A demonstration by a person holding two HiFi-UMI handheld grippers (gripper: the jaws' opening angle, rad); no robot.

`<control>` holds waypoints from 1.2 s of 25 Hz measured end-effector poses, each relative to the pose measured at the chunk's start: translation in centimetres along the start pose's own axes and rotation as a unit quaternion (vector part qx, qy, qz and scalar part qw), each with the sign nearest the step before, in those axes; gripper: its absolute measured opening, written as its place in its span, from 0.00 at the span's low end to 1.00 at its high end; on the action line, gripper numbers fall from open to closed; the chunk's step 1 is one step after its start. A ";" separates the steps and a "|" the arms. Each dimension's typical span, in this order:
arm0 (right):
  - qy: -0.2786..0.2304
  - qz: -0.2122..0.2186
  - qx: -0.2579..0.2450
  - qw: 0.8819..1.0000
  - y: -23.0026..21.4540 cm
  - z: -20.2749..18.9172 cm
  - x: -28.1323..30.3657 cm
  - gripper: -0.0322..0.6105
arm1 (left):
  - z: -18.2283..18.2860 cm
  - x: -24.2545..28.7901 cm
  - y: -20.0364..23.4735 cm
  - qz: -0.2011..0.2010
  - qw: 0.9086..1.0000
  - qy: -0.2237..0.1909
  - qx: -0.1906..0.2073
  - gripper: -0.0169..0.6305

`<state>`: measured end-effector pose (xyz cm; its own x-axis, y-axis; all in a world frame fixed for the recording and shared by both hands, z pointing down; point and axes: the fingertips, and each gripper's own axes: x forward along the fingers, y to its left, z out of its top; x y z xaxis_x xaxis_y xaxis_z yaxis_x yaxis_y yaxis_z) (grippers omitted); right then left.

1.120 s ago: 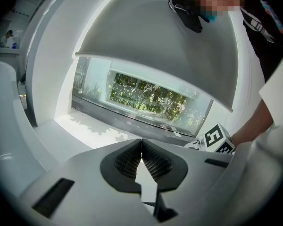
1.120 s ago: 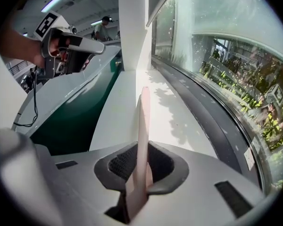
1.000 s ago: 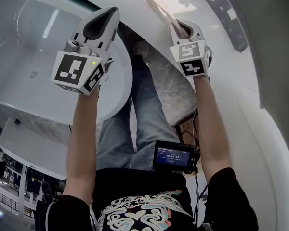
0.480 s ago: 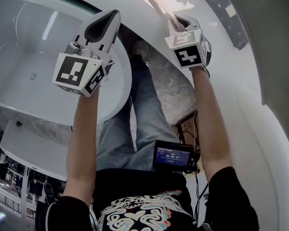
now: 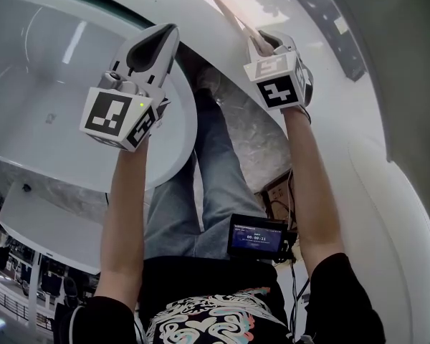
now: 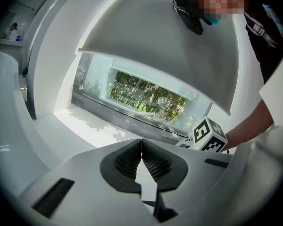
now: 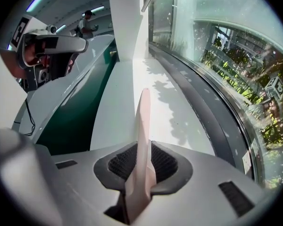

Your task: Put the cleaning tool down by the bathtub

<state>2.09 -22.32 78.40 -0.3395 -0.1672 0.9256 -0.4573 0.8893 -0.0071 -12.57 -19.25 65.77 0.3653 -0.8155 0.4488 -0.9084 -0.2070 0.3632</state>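
The cleaning tool's pale pink handle [image 7: 142, 126] runs out between my right gripper's [image 7: 142, 161] jaws, which are shut on it; in the head view the cleaning tool [image 5: 226, 9] slants up and left from the right gripper [image 5: 266, 43] over the white ledge [image 5: 301, 6]. Its working end is out of sight. My left gripper [image 5: 160, 36] is held up over the white bathtub's rim [image 5: 175, 131], shut with nothing between its pads [image 6: 132, 161]. The bathtub [image 5: 50, 70] fills the left of the head view.
A white ledge [image 7: 146, 93] runs along a curved window [image 7: 217, 69] ahead of the right gripper. The person's legs stand on grey marbled floor [image 5: 254, 135] between tub and curved wall. A small screen [image 5: 256, 236] hangs at the waist.
My right gripper has shifted slightly left and up with the tool, so more of the pink handle shows over the ledge. The left gripper has barely moved.
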 end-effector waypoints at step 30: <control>-0.036 -0.052 -0.018 0.998 0.5 2.5 -4.6 0.23 | 2.2 -3.9 0.3 0.008 1.000 -0.008 0.014 0.05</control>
<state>1.39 -22.18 73.17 -0.3509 -0.2882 0.8910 -0.4639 0.8800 0.1020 -14.71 -17.29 62.35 0.3477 -0.8274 0.4409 -0.9195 -0.2089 0.3330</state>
